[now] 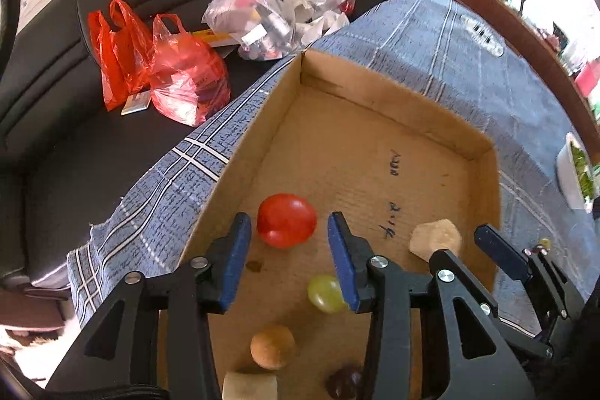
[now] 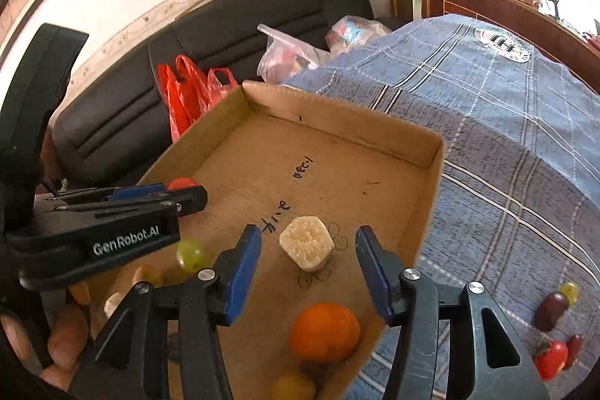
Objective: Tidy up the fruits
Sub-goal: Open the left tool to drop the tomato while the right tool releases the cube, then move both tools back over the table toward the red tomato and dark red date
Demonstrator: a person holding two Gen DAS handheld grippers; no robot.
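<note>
Inside the cardboard box [image 2: 431, 152] on the blue-checked worktop [image 2: 506, 137], I am counting one tomato [image 1: 287, 220], one orange [image 2: 324, 332], one green grape [image 1: 325, 293] and one pale chunk [image 2: 306, 248] lying flat, cut face up, with no clear long axis. My left gripper [image 1: 288, 250] is hanging part open around the tomato without touching it, while my right gripper [image 2: 307, 265] is hanging part open and empty over the chunk.

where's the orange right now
In the right wrist view the orange sits inside the cardboard box, near its right wall, just nearer the camera than the pale chunk.
</note>
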